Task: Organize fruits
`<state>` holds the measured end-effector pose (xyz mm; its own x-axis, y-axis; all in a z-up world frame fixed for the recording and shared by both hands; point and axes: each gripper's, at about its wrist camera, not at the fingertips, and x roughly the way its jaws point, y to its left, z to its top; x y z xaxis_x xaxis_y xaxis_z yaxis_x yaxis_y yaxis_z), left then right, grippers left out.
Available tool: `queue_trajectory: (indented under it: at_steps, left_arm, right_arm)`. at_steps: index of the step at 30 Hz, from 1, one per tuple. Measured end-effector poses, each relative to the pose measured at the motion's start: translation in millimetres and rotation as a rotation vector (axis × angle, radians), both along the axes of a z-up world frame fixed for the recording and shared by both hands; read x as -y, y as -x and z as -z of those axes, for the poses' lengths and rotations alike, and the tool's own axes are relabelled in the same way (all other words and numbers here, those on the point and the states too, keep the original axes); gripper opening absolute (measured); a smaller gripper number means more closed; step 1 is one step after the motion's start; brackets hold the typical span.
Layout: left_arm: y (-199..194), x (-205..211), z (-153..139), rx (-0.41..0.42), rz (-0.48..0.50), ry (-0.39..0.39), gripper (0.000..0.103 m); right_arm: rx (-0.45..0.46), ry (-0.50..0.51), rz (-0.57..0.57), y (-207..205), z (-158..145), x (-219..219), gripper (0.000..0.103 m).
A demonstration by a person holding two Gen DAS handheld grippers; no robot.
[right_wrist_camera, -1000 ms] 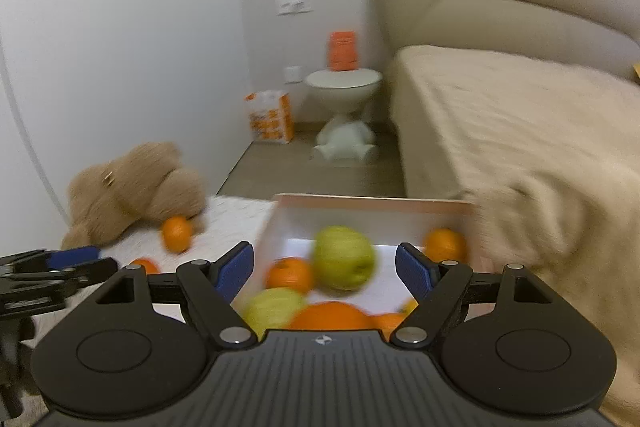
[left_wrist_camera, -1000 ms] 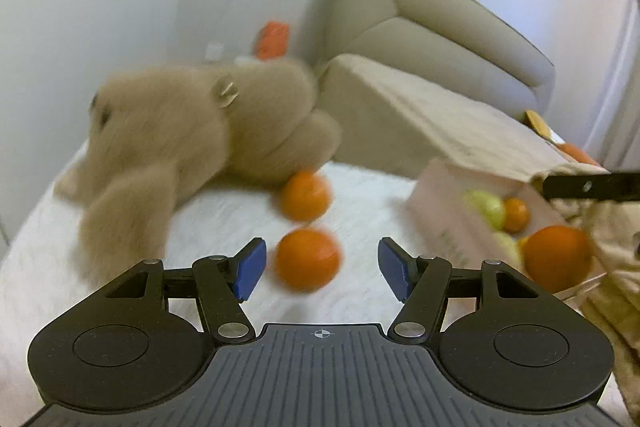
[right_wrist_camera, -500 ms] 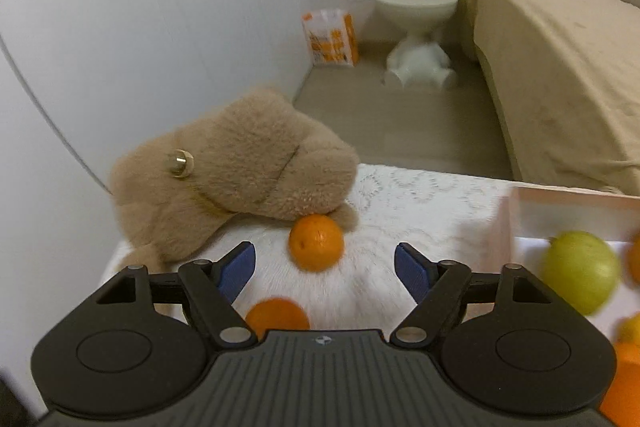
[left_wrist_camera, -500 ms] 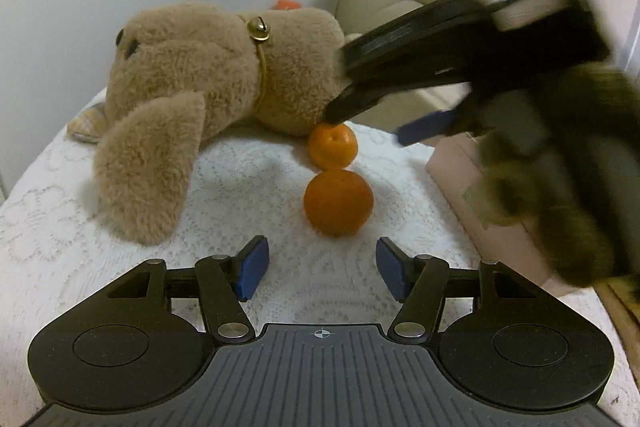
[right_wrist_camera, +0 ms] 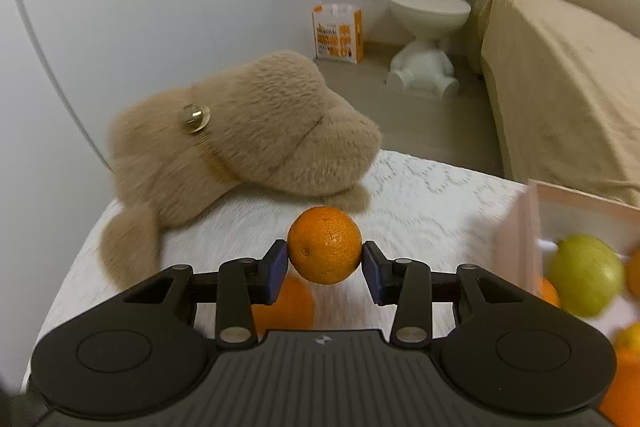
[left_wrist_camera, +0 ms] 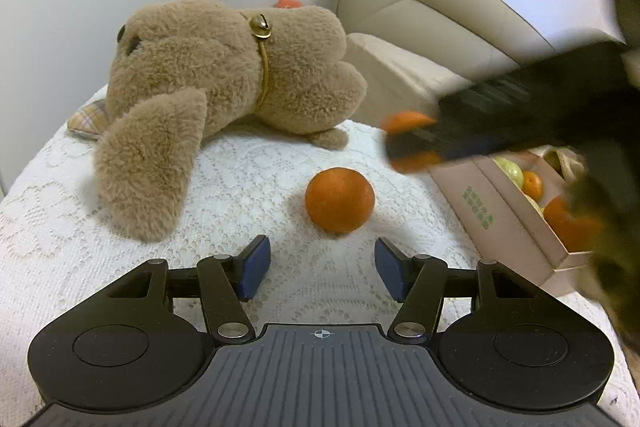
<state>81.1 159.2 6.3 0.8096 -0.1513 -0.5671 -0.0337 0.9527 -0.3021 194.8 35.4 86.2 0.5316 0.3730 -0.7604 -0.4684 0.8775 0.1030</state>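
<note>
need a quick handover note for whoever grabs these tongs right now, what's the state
Right tongs: shut on a small orange, lifted off the lace cloth, near the plush toy.
Left tongs: open, holding nothing, pointed at the loose orange on the cloth.
Fruit box: to the right, already holds oranges and green fruit.
Left to do: put the held orange in the box, then fetch the loose one.

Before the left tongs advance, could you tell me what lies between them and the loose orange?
Only bare white lace cloth separates the left tongs from the orange, as the left wrist view shows.
</note>
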Motion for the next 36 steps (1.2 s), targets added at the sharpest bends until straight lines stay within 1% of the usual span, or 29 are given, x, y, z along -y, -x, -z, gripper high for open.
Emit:
queue_trajectory:
  at_steps: [3,6,9,12,15,18,19,21,22,23,25,28,29,31,34,36]
  left_arm:
    - [2,-1,1,0.004,-0.008,-0.003,0.059]
    - [1,-4,2,0.011,-0.01,0.008,0.058]
    - [5,-4,-1,0.045,-0.005,0.016,0.058]
    - [-2,-3,-11,0.068,-0.004,0.025,0.058]
    - [-19,3,-14,0.039,-0.017,-0.008,0.058]
    - [-41,12,-12,-0.018,-0.018,-0.051,0.058]
    - [-47,15,-11,-0.032,-0.014,-0.065,0.058]
    - [-56,18,-9,-0.048,-0.015,-0.082,0.06]
    - [-58,18,-8,-0.054,-0.018,-0.083,0.06]
    - [-61,18,-7,-0.061,-0.02,-0.08,0.06]
    - [-64,17,-4,-0.069,-0.023,-0.077,0.061]
    - [-65,19,-3,-0.067,-0.027,-0.096,0.063]
    - [-66,21,-4,-0.069,-0.03,-0.103,0.062]
    - [-67,25,-4,-0.07,-0.033,-0.116,0.06]
    - [-68,35,-3,-0.074,-0.028,-0.167,0.059]
    - [-70,41,-3,-0.083,-0.034,-0.213,0.054]
  right_arm:
    - [0.052,0.006,0.013,33,-3,25,0.04]
    - [0.046,-0.056,0.013,67,-2,56,0.04]
    - [0.023,-0.099,0.012,96,10,80,0.04]
    - [0.039,-0.065,0.013,125,29,94,0.04]
    - [0.083,-0.019,-0.003,145,45,98,0.04]
    - [0.103,-0.053,-0.006,149,50,106,0.04]
    - [0.114,-0.071,-0.002,150,52,108,0.042]
    - [0.151,-0.084,0.027,152,54,111,0.057]
    - [0.171,-0.09,0.045,154,56,114,0.071]
    - [0.185,-0.099,0.06,156,59,116,0.075]
    - [0.174,-0.121,0.076,156,65,120,0.076]
    - [0.135,-0.164,0.097,150,68,129,0.077]
    - [0.124,-0.182,0.105,148,69,132,0.082]
    - [0.09,-0.208,0.117,142,72,136,0.086]
    - [0.079,-0.229,0.123,144,74,139,0.087]
    - [0.079,-0.225,0.118,144,74,137,0.088]
